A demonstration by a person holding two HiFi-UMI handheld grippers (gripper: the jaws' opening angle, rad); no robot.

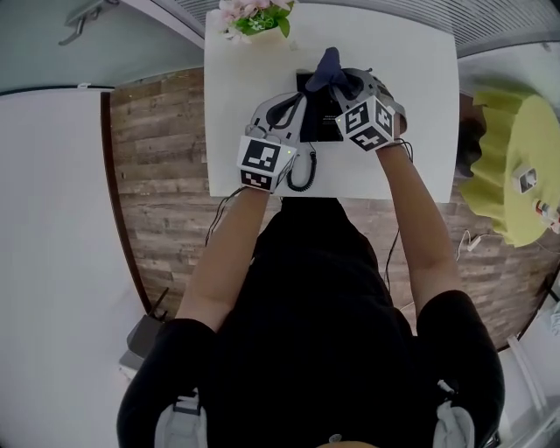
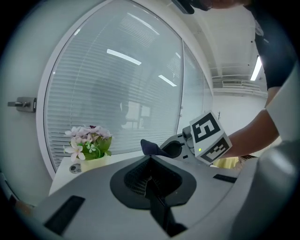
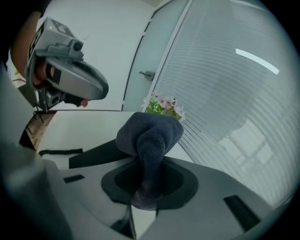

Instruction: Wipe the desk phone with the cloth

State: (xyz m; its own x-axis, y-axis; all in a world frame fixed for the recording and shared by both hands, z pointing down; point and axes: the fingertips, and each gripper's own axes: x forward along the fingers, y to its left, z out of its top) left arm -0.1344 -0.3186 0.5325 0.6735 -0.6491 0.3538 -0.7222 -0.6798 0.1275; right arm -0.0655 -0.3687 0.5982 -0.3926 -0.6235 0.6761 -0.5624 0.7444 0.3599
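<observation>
We find the right gripper [image 3: 146, 187] pinching the cloth [image 3: 151, 133], which stands bunched above its jaws, over the phone [image 1: 320, 121]. The left gripper [image 2: 151, 180] has its jaws pressed together on nothing, at the phone's left side. The phone lies on the table [image 1: 420, 114], near the flowers [image 1: 255, 17].

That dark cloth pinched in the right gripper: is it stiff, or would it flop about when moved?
Probably floppy: the cloth bunches into a soft folded lump above the shut jaws of the right gripper. It is likely light, since that pinch alone holds it up. Its woven-looking texture suggests it grips rather than slips.
</observation>
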